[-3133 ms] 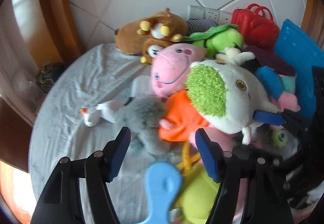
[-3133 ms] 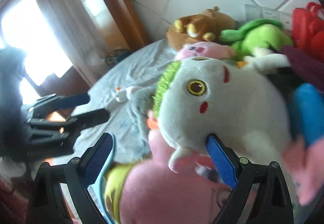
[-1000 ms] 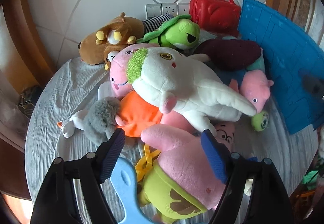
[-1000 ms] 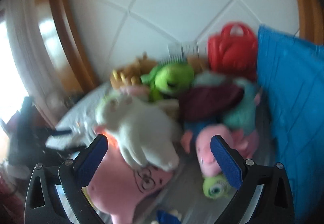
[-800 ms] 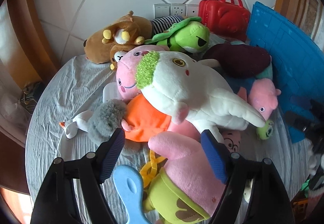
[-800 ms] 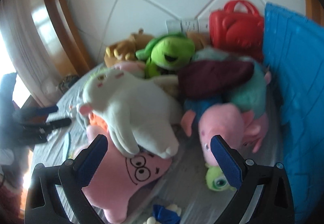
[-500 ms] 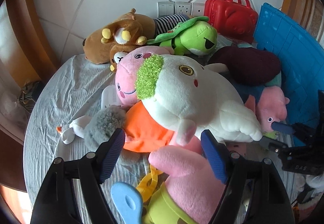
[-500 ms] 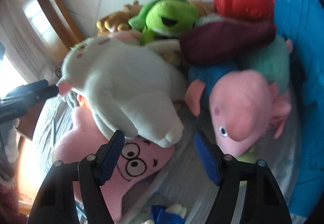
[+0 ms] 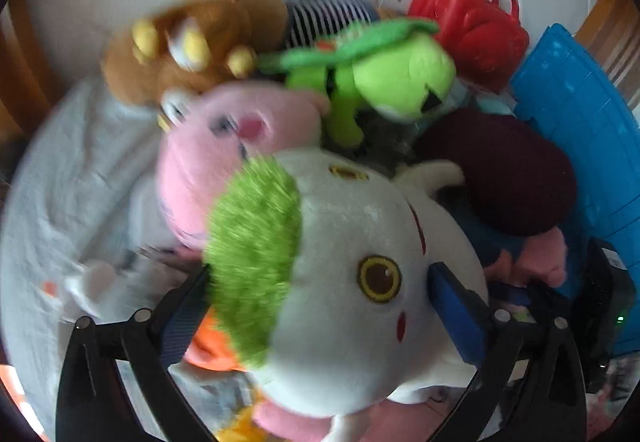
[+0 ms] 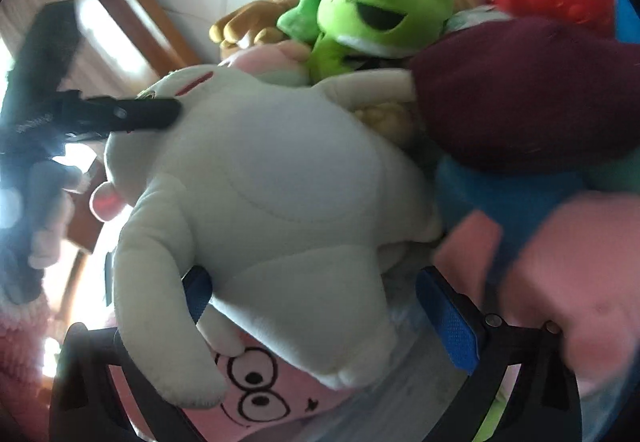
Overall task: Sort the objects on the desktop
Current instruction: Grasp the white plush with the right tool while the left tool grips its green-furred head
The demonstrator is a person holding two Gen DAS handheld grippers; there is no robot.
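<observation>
A big white plush [image 9: 352, 226] with a green tuft lies on top of a pile of soft toys. Its head sits between the fingers of my left gripper [image 9: 320, 272], whose jaws are opening; the blue pads flank the head without squeezing it. My right gripper [image 10: 310, 278] is also opening its jaws, and straddles the plush's lower body [image 10: 272, 170], with a gap at the right pad. The right wrist view shows a dark finger of the left gripper [image 10: 132, 114] beside the plush's head. A pink starfish plush [image 10: 260, 390] with glasses lies underneath.
Packed around are a green frog [image 9: 400, 78], a brown plush [image 9: 192, 42], a pink pig head [image 9: 224, 154], a maroon plush [image 9: 500, 170] and a pink pig [image 10: 580, 282]. A red toy case [image 9: 472, 26] and blue panel [image 9: 580, 130] stand at the right. Grey cloth [image 9: 72, 162] covers the table.
Both grippers have closed in on the white plush: the left now has its head between the fingers, the right has dropped to its body. Both pairs of jaws stand wider than half a second ago.
</observation>
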